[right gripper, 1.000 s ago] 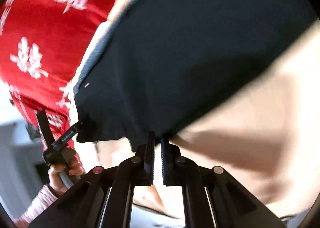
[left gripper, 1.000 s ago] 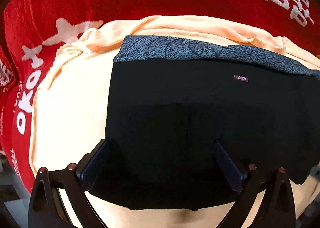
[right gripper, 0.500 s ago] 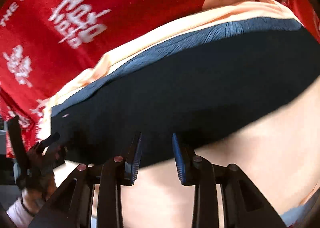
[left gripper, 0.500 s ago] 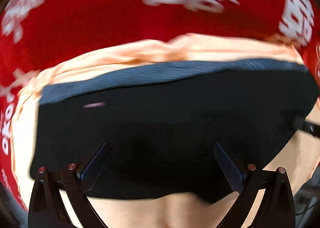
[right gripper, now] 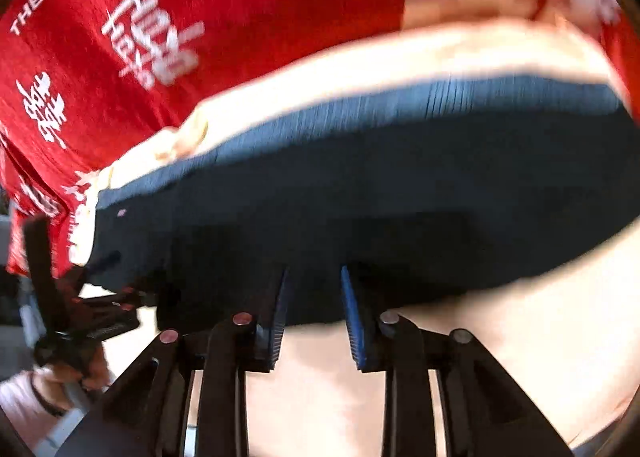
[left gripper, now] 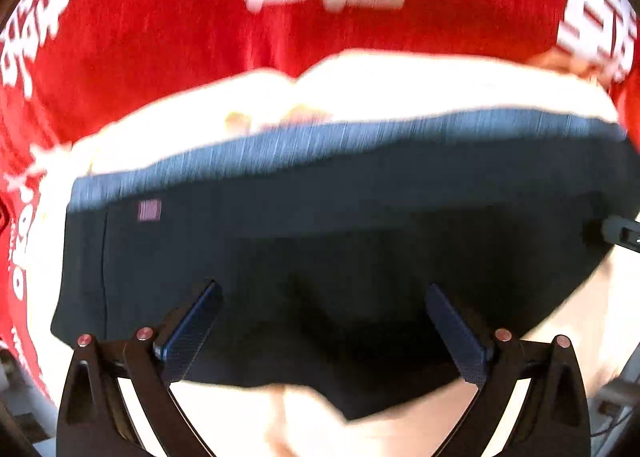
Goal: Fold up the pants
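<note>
I see the dark pants (left gripper: pixel 340 241) lying folded into a broad, flat band on a pale peach cloth (left gripper: pixel 400 85), which in turn is spread over a red cloth (left gripper: pixel 160 25) printed with white characters. The ribbed waistband (left gripper: pixel 320 141), a lighter blue-grey, runs along the far edge of the pants, and a small pink label (left gripper: pixel 149 210) sits just below it near the left end in the left wrist view. The picture is blurred, so the finer weave is hard to read.

My left claw (left gripper: pixel 324 321) hangs above the near half of the pants with its jaws spread wide; nothing is between the pads, and I cannot say for sure whether the tips touch the fabric.

My right claw (right gripper: pixel 314 309) is over the near edge of the pants, where dark fabric gives way to the peach cloth. Its jaws have just been opening and now stand a modest way apart, with blue pads (right gripper: pixel 352 321) facing each other and no fabric pinched between them.

In the right wrist view the left claw (right gripper: pixel 100 309) shows at the lower left, by the left end of the pants, carried by a hand (right gripper: pixel 80 373) with a pale sleeve (right gripper: pixel 20 401).
</note>
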`<state>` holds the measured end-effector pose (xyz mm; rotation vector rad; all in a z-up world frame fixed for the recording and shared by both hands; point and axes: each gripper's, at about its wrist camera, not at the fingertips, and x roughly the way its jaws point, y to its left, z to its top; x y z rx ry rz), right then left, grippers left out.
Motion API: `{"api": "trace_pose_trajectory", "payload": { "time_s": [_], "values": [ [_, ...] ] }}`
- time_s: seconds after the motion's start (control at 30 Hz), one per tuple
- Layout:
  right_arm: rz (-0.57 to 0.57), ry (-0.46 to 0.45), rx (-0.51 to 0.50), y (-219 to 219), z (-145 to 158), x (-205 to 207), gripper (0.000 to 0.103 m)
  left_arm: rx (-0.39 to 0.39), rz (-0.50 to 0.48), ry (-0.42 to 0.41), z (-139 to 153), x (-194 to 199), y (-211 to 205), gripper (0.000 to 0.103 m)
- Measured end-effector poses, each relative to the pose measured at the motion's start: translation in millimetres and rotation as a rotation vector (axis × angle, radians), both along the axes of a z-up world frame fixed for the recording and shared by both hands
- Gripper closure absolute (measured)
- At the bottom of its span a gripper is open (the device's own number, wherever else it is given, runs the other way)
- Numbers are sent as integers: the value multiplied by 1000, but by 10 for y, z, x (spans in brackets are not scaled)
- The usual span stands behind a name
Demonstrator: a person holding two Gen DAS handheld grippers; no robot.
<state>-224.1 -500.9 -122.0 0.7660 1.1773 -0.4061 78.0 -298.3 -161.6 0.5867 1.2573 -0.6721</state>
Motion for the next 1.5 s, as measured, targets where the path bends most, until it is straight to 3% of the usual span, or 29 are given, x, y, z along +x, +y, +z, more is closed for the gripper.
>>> {"api": "trace_pose_trajectory", "payload": {
  "time_s": [0.17,0.23,0.27,0.37,0.47,0.6,0.77,0.83,0.9,1.07,1.23,1.3,1.4,1.5],
  "values": [
    [38,-1,24,-403,-180,370,65,-5,73,-38,-178,264,-700,0],
    [65,38,31,-484,-358,510,65,43,125,-33,-383,381,-875,0],
    [79,59,33,-544,-452,517,66,53,150,-15,-489,443,-907,0],
    [85,-6,24,-785,-501,365,79,9,203,16,-545,559,-889,0],
    [34,24,-72,-1046,-460,201,76,2,203,13,-554,634,-791,0],
    [-108,66,-109,-1558,-461,-232,76,11,201,0,-544,658,-604,0],
    [-208,189,-246,-1934,-385,-749,76,20,194,-27,-394,215,-810,0],
    [-272,193,-271,-2014,-276,-936,76,26,192,-32,-427,162,-766,0],
    [-340,194,-273,-1994,-150,-1099,67,48,177,-51,-389,85,-849,0],
    [-454,87,-208,-1661,141,-1574,64,44,73,-87,-45,-310,-1061,0],
    [-627,57,-95,-1422,8,-2058,53,-10,-35,-22,179,-937,-1379,0],
    [-688,58,-65,-1450,-117,-2247,52,-34,-84,-3,181,-1238,-1599,0],
    [-780,-32,5,-1528,-273,-2469,51,-45,-138,4,125,-1555,-1866,0],
    [-828,-119,66,-1617,-392,-2516,51,4,-156,20,-81,-1750,-2030,0]
  ]
}}
